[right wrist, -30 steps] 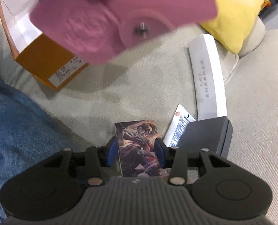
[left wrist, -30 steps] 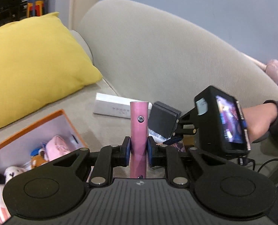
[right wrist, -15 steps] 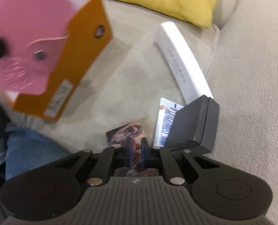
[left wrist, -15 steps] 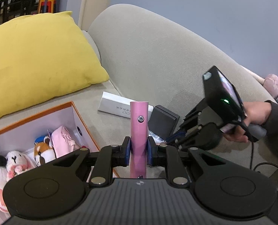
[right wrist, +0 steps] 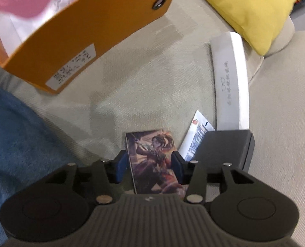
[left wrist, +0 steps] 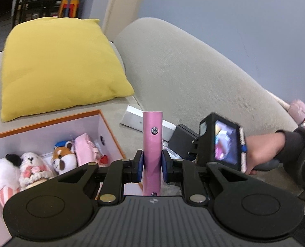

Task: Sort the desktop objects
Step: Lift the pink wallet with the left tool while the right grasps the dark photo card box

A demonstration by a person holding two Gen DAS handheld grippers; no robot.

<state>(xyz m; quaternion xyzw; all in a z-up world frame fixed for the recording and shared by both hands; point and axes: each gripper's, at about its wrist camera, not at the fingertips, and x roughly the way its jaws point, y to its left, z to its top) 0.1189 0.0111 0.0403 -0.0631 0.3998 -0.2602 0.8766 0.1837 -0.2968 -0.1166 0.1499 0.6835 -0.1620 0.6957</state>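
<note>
Compared with a second ago, the left gripper (left wrist: 151,162) is sitting nearer the orange box (left wrist: 108,123), whose inside is now showing far more fully on the left, while its jaws are clamping the pink case (left wrist: 152,142) upright, just right of the box's near corner. Meanwhile the right gripper (right wrist: 148,164), having pinched almost shut half a second ago, is spreading its jaws again around the picture card (right wrist: 152,160), which is lying on the sofa seat (right wrist: 132,92) between the pads; the left pad seems to be standing clear of its edge, and contact on the right is hard to judge. That probably means the pink case is heading into the box next, and the card grab is being retried. Counting what is lying loose: one picture card, one black case (right wrist: 224,146) touching its right side, one printed packet (right wrist: 197,131) tucked under that, one white box (right wrist: 230,78) farther off, one yellow cushion (left wrist: 58,65). Inside the orange box, three plush toys and one pink pouch (left wrist: 84,150) are resting.
</note>
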